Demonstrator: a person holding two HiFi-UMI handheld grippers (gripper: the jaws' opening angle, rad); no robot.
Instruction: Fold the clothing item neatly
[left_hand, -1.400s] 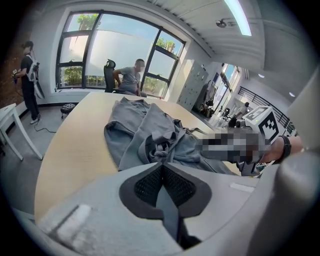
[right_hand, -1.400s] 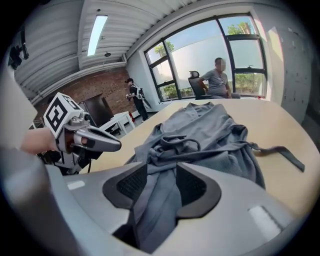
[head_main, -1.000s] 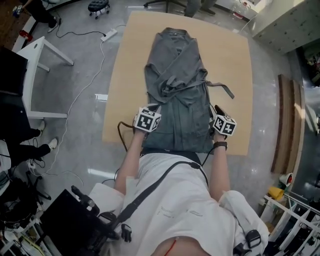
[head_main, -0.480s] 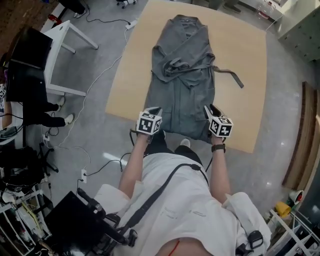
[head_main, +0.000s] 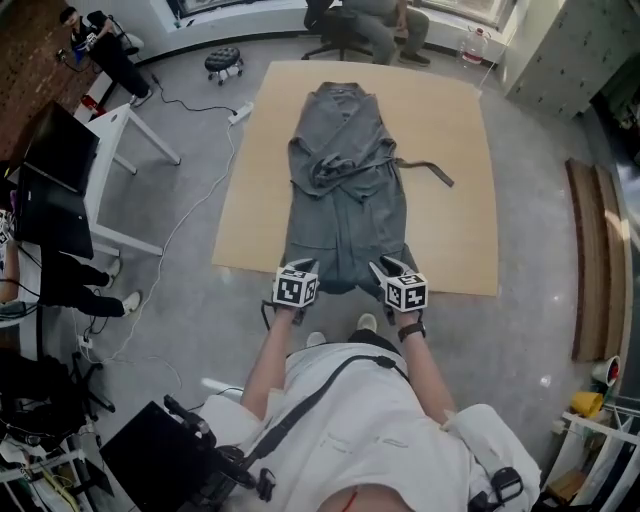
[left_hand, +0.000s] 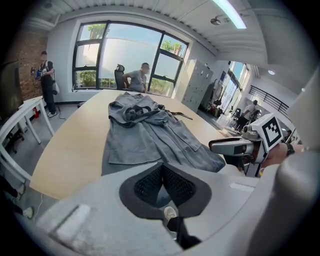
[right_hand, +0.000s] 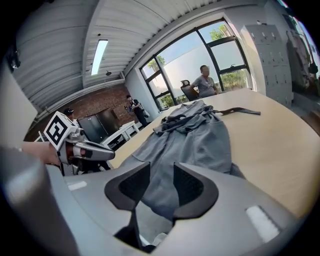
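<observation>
A grey robe (head_main: 345, 190) lies flat and lengthwise on the tan table (head_main: 455, 240), collar far, hem at the near edge. Its belt (head_main: 425, 168) trails to the right. My left gripper (head_main: 303, 268) hovers at the hem's left corner, and in the left gripper view its pads (left_hand: 150, 182) are pressed together with no cloth seen between them. My right gripper (head_main: 386, 268) is at the hem's right part. In the right gripper view (right_hand: 161, 182) its jaws stand apart, with the robe (right_hand: 195, 135) showing through the gap. Each gripper shows in the other's view (left_hand: 232, 146) (right_hand: 92, 150).
A seated person (head_main: 375, 20) is beyond the table's far end. A white desk (head_main: 120, 150) and dark monitors (head_main: 55, 180) stand to the left, with cables and a power strip (head_main: 240, 113) on the floor. Wooden boards (head_main: 590, 260) lie to the right.
Both grippers have drawn back from beside the robe's lower part to its hem at the near table edge, and the right one has come inward. The robe lies as before.
</observation>
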